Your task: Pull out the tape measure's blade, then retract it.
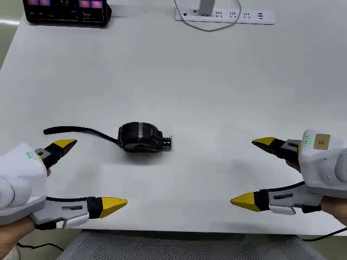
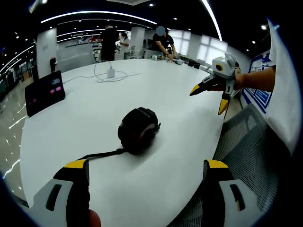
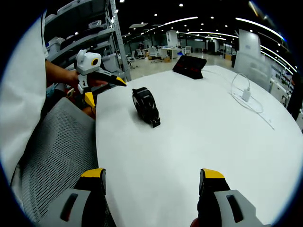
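Note:
A black tape measure (image 1: pixel 140 137) lies on the white table (image 1: pixel 190 81), its black wrist strap (image 1: pixel 76 130) trailing left and its blade tip (image 1: pixel 167 142) pointing right, blade drawn in. The left gripper view has the tape measure (image 2: pixel 138 130) just ahead of the jaws; the right gripper view has the tape measure (image 3: pixel 146 106) farther off. My left gripper (image 1: pixel 97 174) stands open to the left of the case, near the table's front edge. On the right my right gripper (image 1: pixel 250 172) is also open, well apart from the blade tip. Neither holds anything.
A dark tablet (image 1: pixel 66 12) stands at the far left corner. A white power strip (image 1: pixel 225 15) with a cable lies at the far edge. People stand at the table's far end (image 2: pixel 162 41). A grey mesh chair (image 3: pixel 52 156) is beside the front edge.

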### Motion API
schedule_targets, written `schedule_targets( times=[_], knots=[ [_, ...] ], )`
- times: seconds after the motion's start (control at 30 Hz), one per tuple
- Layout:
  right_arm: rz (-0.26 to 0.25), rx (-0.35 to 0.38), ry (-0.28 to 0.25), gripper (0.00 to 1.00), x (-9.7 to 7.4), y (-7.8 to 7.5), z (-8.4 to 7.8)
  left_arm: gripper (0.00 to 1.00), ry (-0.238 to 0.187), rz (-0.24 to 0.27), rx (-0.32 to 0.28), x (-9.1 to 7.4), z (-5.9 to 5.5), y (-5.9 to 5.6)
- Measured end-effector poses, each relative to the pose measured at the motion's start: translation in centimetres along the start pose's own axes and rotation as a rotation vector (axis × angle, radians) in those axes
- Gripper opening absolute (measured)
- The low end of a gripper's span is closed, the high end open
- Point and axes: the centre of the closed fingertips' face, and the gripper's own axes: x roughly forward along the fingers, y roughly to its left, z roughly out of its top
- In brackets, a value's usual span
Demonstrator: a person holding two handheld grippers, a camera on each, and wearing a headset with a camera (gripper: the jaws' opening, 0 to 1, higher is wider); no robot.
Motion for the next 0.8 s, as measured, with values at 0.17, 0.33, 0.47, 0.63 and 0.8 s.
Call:
schedule_targets(
  times=[0.17,0.33,0.47,0.63,0.8],
  knots=[
    [0.011,-0.016,0.002,0.79,0.5,-0.2,0.4,0.97,0.003,-0.013,0.030,0.6,0.6,0.1],
    [0.015,-0.025,0.000,0.79,0.7,-0.5,0.7,0.95,0.008,-0.028,0.051,1.0,0.9,0.3],
    [0.018,-0.032,0.001,0.79,0.9,-0.6,0.8,0.94,0.013,-0.032,0.067,1.2,1.0,0.6],
    [0.022,-0.040,0.002,0.79,1.0,-0.8,0.9,0.93,0.019,-0.041,0.088,1.6,1.3,0.9],
    [0.029,-0.054,0.009,0.78,1.3,-1.0,1.1,0.92,0.027,-0.055,0.105,2.0,1.5,1.0]
  ],
)
